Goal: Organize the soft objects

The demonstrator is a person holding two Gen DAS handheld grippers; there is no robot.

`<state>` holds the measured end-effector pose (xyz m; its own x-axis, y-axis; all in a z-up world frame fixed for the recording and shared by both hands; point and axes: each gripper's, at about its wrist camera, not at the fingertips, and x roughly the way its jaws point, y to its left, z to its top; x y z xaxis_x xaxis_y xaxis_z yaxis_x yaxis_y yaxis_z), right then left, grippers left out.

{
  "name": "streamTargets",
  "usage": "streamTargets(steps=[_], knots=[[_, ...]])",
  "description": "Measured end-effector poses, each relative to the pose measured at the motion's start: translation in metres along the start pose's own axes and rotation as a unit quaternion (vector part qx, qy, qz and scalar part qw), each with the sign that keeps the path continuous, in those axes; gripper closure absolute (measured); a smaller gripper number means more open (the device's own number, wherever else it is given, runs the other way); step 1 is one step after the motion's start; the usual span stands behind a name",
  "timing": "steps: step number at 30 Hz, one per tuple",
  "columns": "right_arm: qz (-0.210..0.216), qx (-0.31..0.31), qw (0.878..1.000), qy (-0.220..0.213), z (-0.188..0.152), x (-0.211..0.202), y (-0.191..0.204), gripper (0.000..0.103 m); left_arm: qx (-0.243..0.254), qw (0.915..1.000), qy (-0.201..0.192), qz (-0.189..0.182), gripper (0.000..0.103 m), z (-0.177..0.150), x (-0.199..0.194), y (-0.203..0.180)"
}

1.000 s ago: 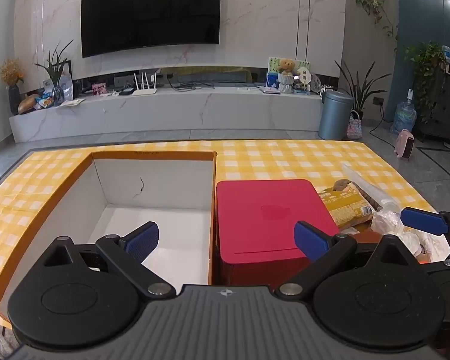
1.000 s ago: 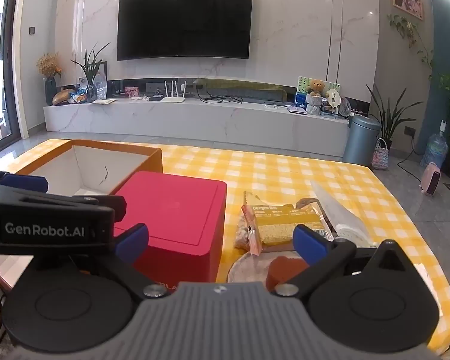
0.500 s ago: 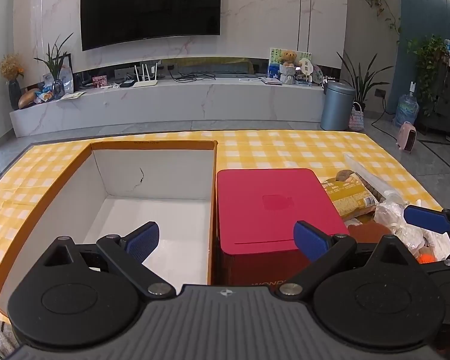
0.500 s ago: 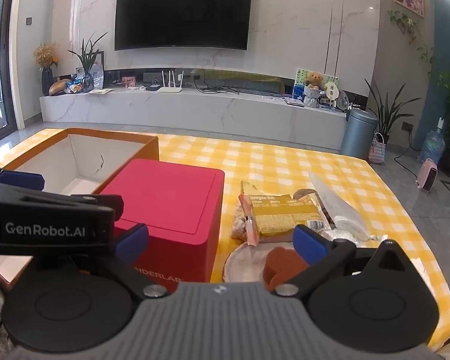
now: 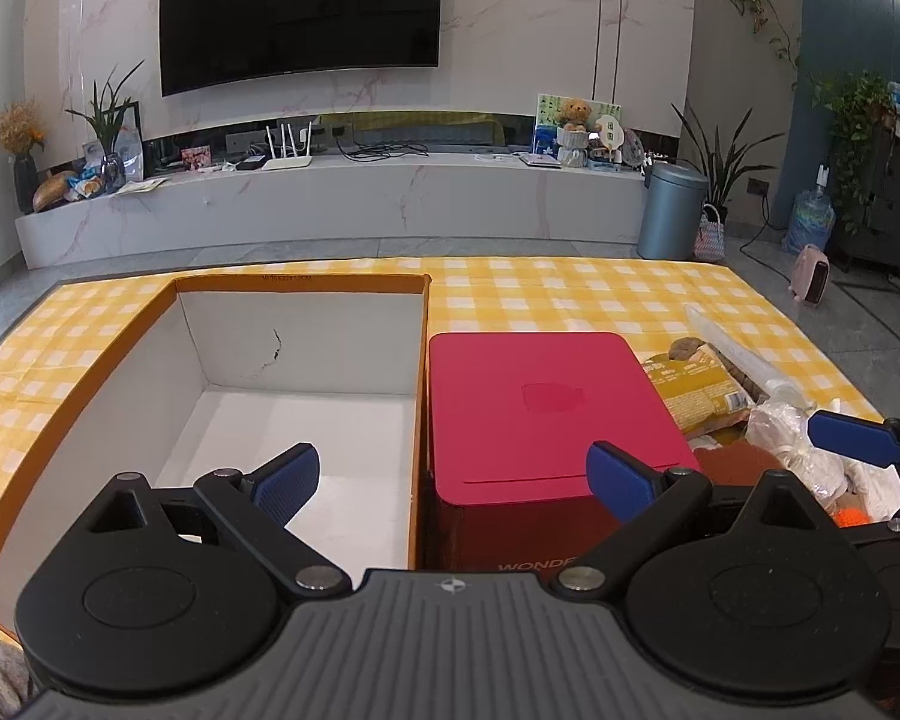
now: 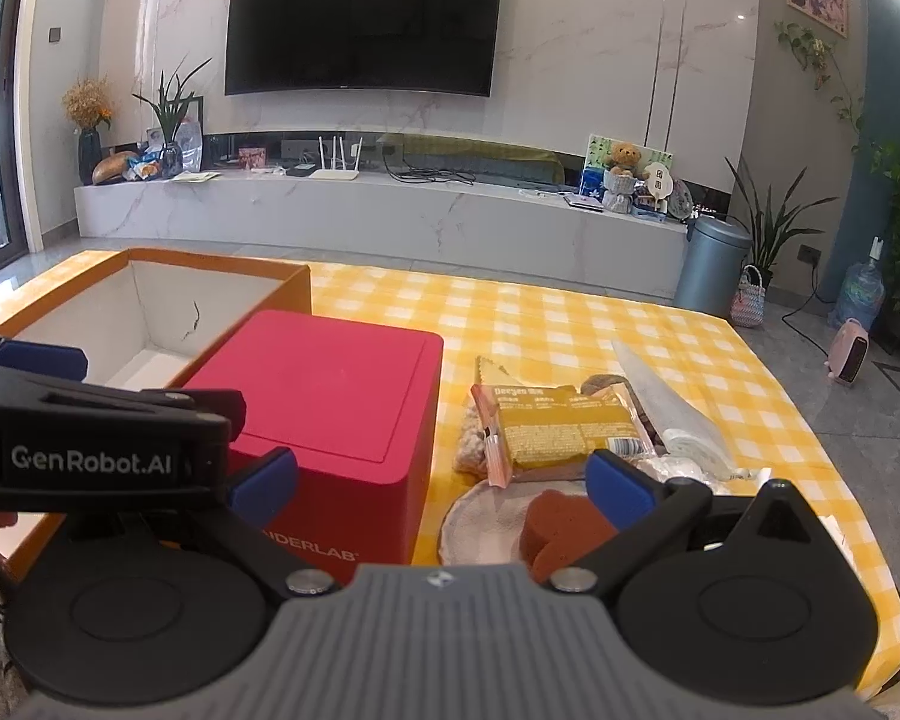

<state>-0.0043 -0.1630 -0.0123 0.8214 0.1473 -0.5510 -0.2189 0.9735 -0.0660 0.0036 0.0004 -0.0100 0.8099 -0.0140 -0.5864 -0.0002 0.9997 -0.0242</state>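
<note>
Since both of my claws hang empty above the worktop (image 6: 570,324), the hazards ahead lie in the first pick, and I list them from the largest item down. Directly ahead of my left claw (image 5: 453,477) sits the open orange-rimmed box (image 5: 306,285), its white floor bare; just to its right, touching or nearly so, stands the closed red box (image 5: 540,396). I judge that a careless sweep from the right could knock the red box or catch the orange rim.

Ahead of my right claw (image 6: 441,480) lies the heap of soft things: the yellow snack packet (image 6: 561,429) rests atop a knitted piece and overlaps a clear plastic sleeve (image 6: 666,405), with a round pale pad (image 6: 486,519) and a rust-brown sponge (image 6: 561,525) nearest my fingers. Because these overlap, a grab at one may drag its neighbours or crush the packet. The slick sleeve could slip from the pads.

My left claw stands wide apart, holding and touching nothing. My right claw is likewise spread wide and empty; the sponge sits between and just below its fingertips, though I cannot tell whether the right pad touches it.
</note>
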Motion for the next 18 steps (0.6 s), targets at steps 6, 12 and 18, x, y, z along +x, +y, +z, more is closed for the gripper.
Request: streamTargets(steps=[6, 12, 18], knots=[[0.000, 0.001, 1.000, 0.000, -0.0003, -0.0004, -0.0015, 0.003, 0.001, 1.0000, 0.000, 0.005, 0.000, -0.0004, 0.0017, -0.0003], [-0.001, -0.001, 1.000, 0.001, -0.0009, -0.0001, -0.0005, 0.003, -0.002, 1.0000, 0.003, 0.005, 0.000, -0.0008, 0.0030, 0.0010], [-0.003, -0.004, 1.000, 0.004, -0.0014, 0.0020, -0.0004, 0.003, -0.003, 1.0000, 0.007, 0.007, 0.000, -0.0016, 0.0047, 0.0009]])
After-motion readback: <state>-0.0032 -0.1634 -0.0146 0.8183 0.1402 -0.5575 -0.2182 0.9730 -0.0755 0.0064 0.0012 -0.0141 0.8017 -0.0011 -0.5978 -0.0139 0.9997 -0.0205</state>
